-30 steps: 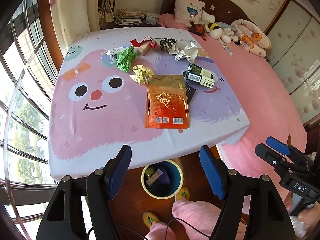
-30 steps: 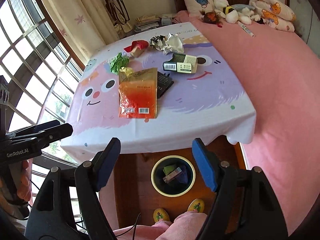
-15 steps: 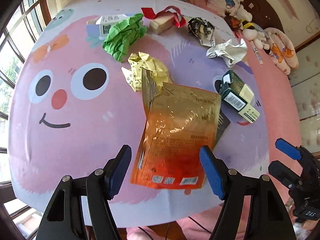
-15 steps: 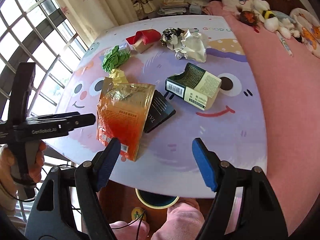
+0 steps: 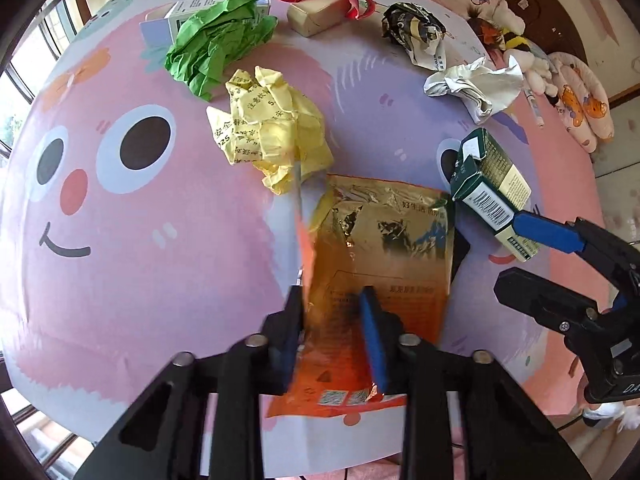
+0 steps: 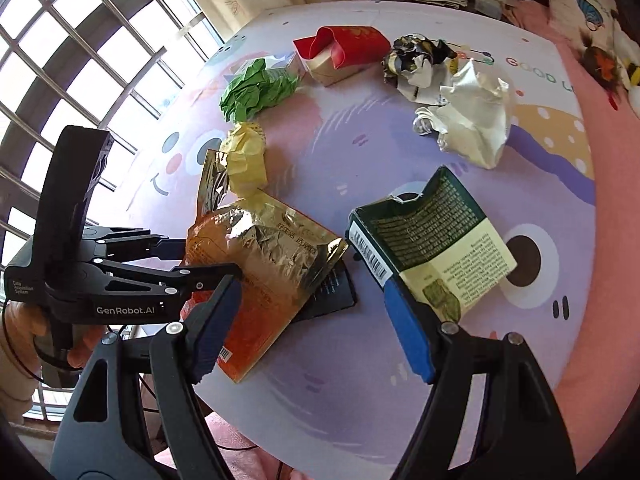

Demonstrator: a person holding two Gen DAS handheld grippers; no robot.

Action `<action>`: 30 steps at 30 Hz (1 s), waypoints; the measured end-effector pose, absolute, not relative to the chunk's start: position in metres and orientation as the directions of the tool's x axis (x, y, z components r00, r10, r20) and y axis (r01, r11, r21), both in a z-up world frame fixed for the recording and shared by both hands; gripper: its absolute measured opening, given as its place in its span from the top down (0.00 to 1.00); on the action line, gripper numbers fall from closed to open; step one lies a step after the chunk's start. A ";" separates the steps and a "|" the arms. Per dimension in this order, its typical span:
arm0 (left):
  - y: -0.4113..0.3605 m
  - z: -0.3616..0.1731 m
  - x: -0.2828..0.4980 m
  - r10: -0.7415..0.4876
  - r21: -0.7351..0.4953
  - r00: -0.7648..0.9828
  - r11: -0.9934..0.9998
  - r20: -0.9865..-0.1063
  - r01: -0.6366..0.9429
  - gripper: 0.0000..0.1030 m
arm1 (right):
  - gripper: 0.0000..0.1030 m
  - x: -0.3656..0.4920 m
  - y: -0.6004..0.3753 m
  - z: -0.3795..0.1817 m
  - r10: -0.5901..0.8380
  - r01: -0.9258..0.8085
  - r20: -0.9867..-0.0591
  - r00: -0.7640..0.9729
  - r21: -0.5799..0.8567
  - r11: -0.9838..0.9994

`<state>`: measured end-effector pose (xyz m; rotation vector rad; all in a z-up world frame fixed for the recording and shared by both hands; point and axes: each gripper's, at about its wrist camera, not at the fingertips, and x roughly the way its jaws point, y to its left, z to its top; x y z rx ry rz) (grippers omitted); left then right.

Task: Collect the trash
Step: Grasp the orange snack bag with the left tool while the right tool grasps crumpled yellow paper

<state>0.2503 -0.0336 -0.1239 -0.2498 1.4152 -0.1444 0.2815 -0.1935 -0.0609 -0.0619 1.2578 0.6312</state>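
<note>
My left claw (image 5: 332, 328) has just been closing, and its 2 blue pads now pinch the near left edge of the gold-and-orange foil pouch (image 5: 384, 264), which buckles upward between them. The pouch lies on the cartoon-face tablecloth (image 5: 120, 240), partly covering a flat black packet (image 6: 334, 290) that shows at its 3 o'clock side in the right wrist view. At the pouch's 11 o'clock sits a crumpled yellow paper (image 5: 272, 132), touching its top corner, and farther along that line a crumpled green paper (image 5: 220, 48) rests against a small white box (image 5: 188, 10). My right claw (image 6: 316, 320) stands wide open and grips nothing; its right pad is just at the near end of the dark green carton (image 6: 428, 240), which lies at the pouch's 2 o'clock. Beyond the carton, toward 12 o'clock, are a crumpled white paper (image 6: 472, 120) and a crumpled black-and-white wrapper (image 6: 416, 56), side by side, with a red-wrapped tan box (image 6: 344, 52) at their 9 o'clock.
</note>
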 end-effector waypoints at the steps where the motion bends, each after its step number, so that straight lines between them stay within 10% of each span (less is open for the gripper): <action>1: -0.037 -0.123 0.250 -0.210 -0.219 0.151 0.974 -0.966 -0.049 0.87 | 0.30 0.284 -0.192 -0.063 0.416 -0.482 -0.896 0.156 0.299 0.824; 30: 0.059 0.001 0.184 0.003 -0.185 0.396 0.882 -0.918 -0.434 1.00 | 0.30 0.361 -0.102 -0.080 0.487 -0.554 -0.866 0.114 0.351 0.755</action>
